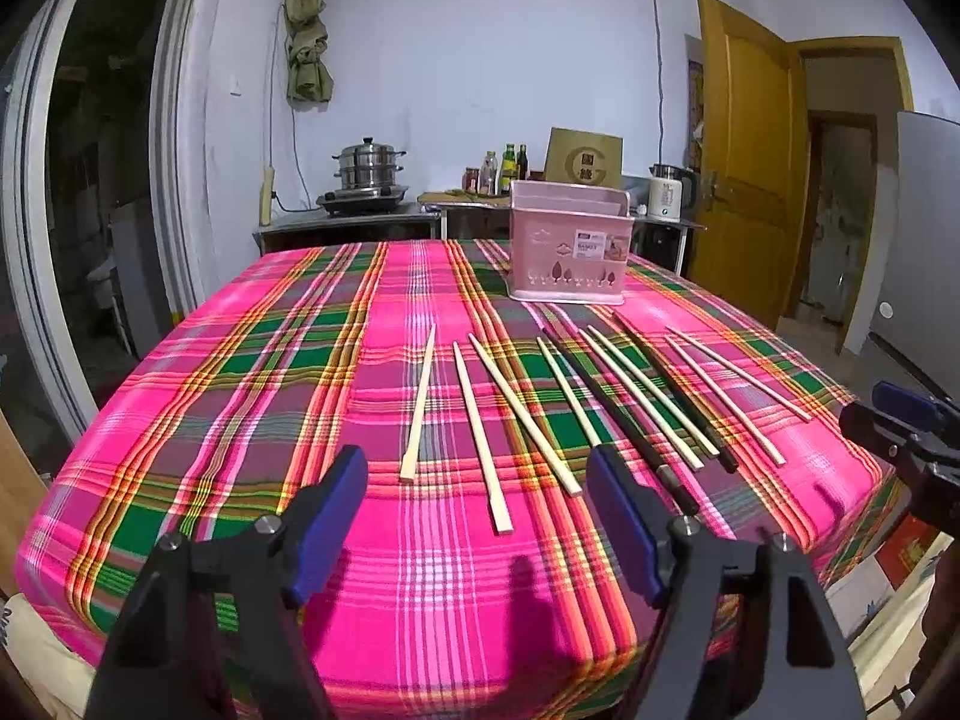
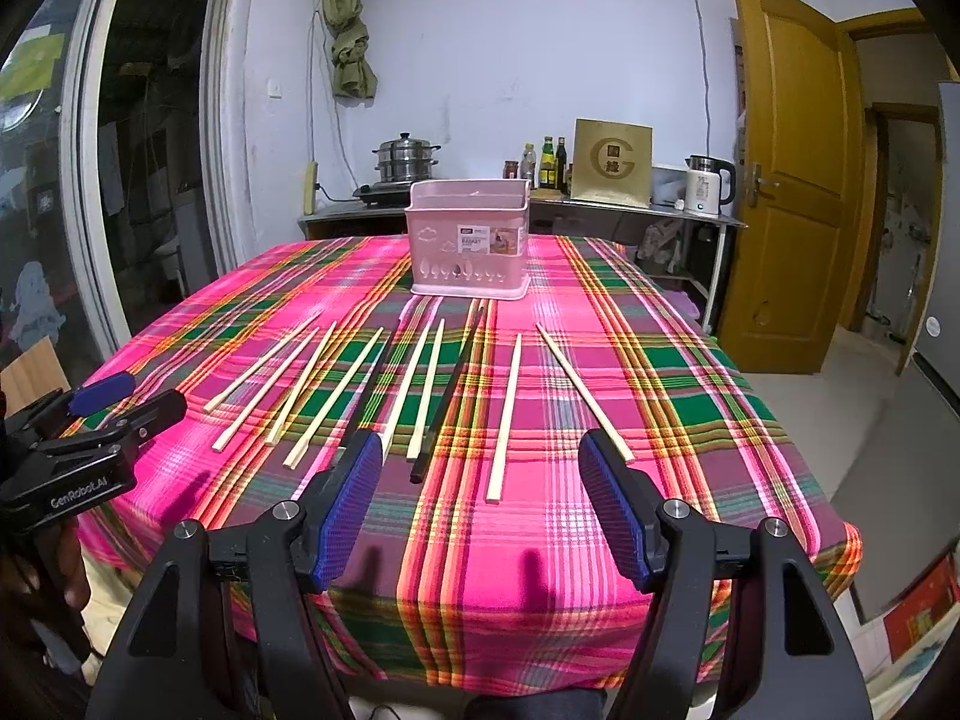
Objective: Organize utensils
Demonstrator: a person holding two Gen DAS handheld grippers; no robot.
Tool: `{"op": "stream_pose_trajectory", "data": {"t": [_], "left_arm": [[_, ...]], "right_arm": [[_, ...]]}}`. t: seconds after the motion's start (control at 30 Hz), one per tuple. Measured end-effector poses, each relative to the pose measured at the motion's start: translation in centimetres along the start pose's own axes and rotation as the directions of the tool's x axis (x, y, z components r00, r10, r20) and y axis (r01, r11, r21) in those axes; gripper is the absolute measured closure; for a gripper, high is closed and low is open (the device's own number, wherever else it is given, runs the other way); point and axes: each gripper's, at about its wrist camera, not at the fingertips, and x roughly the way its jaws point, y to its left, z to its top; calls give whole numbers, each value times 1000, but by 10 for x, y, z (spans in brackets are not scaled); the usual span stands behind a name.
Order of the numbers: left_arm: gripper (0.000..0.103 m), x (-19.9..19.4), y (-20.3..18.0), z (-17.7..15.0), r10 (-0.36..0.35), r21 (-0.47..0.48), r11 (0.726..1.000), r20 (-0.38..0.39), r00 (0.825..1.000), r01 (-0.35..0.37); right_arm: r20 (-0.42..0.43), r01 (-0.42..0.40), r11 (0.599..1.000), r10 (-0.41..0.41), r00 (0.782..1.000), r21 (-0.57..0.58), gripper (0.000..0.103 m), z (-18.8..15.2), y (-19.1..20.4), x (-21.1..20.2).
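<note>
Through the left wrist camera, I am holding my left hand-held gripper [image 1: 477, 516] released, its two blue pads spread wide with nothing between them, hovering over the near edge of the worktop [image 1: 420, 570] in its pink plaid cloth. Ahead of it I am counting eight pale chopsticks [image 1: 419, 405] and two black chopsticks [image 1: 618, 420], all lying flat in a loose fan, the black ones mixed in among the pale ones toward the right. One pink basket [image 1: 569, 250] is standing upright behind them, near the far edge and apart from the sticks. At the right edge my right hand-held gripper [image 1: 900, 420] is showing only in part.

Through the right wrist camera, I am keeping my right hand-held gripper [image 2: 483, 504] released as well, pads wide and holding nothing, hanging above the near part of the worktop [image 2: 540, 570]. Here I am again counting eight pale chopsticks [image 2: 504, 417] and two black chopsticks [image 2: 450, 393] lying flat, with the single pink basket [image 2: 469, 238] upright beyond their far tips. My left hand-held gripper [image 2: 129, 396] is reaching in at the left edge, its pads apart and holding nothing.
</note>
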Motion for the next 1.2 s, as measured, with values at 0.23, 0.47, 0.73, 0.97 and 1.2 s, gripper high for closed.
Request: {"op": "stream_pose_trajectory", "data": {"t": [0.23,0.47,0.73,0.97,1.2], "left_arm": [[31,29,6,20,-6,-1,1000,-55,998,6],[37,74,14,43,-12,6,1000,-141,990,13],[47,122,30,54,-44,-65,997,-260,965,28],[57,146,28,63,-88,-79,995,-324,942,65],[61,165,22,70,-109,-70,994,-369,923,90]], "right_arm": [[-23,-24,1000,24,999,-6,35,13,-1,23],[-73,-50,999,52,996,20,38,39,-10,63],[-186,-41,999,45,982,24,58,62,-23,120],[-284,-40,998,53,957,53,69,68,-37,164],[-341,-41,996,64,938,74,78,71,-44,194]]}}
